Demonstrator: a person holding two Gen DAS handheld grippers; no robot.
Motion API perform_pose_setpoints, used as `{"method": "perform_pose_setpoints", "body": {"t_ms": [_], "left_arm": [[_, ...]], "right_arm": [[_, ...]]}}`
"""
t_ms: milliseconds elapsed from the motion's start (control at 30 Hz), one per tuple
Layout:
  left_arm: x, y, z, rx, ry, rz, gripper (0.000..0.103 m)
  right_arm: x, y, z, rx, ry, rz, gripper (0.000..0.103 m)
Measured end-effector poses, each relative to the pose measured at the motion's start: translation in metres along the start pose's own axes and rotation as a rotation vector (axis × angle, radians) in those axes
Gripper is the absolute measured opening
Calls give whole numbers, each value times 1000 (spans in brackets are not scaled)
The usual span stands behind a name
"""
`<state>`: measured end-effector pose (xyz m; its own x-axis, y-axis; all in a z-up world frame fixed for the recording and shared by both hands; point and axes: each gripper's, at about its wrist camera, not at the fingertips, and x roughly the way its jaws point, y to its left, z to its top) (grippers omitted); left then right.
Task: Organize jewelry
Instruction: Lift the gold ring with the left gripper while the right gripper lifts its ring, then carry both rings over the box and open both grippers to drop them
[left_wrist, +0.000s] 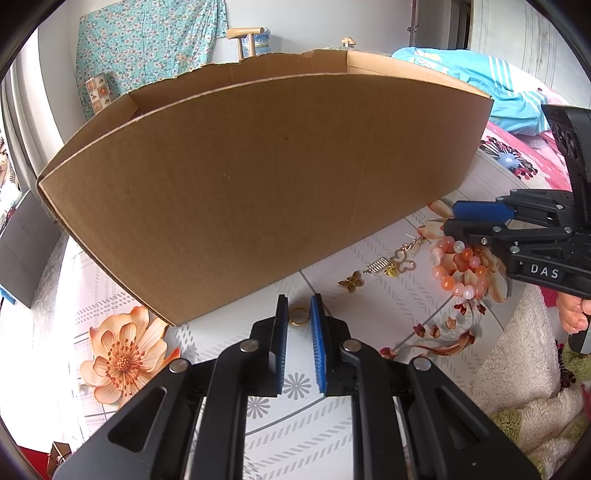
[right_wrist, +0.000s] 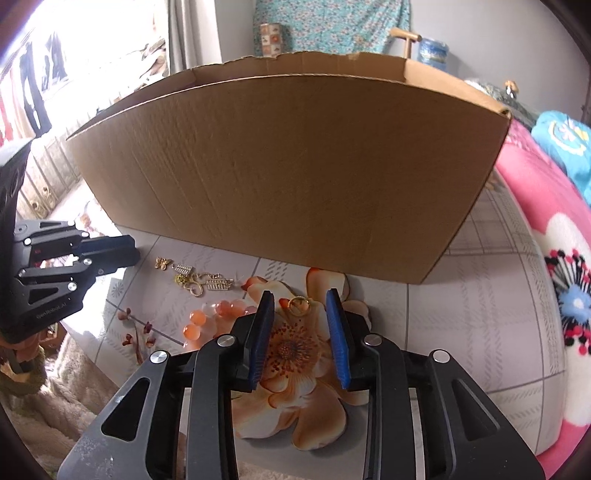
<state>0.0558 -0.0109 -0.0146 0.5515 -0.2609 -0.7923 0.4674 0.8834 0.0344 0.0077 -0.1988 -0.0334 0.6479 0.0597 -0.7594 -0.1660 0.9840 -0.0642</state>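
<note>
Lying between parted right gripper (right_wrist: 300, 299) tips: gold ring (right_wrist: 298, 305), untouched; left gripper (left_wrist: 299, 306) pinching second ring (left_wrist: 298, 316).

left claw (left_wrist: 299, 308) apparently pinching a gold ring (left_wrist: 298, 316) beside the cardboard box (left_wrist: 258, 184).

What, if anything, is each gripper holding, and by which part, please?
The left gripper appears to pinch a small gold ring across its rim, at the fingertips; the right gripper is open, holding nothing.
</note>
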Motion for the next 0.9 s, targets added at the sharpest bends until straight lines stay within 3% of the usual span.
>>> {"method": "perform_pose_setpoints", "body": {"t_ms": [133, 533, 900], "left_arm": [[0, 0, 0, -1, -1, 0, 12], [0, 0, 0, -2, -3, 0, 12], [-18, 2, -4, 7, -53, -5, 12]], "right_arm": [[1, 3, 1, -30, -1, 0, 10], [-8, -13, -3, 52, -26, 25, 8], [-30, -23, -4, 104, -79, 34, 8]]}}
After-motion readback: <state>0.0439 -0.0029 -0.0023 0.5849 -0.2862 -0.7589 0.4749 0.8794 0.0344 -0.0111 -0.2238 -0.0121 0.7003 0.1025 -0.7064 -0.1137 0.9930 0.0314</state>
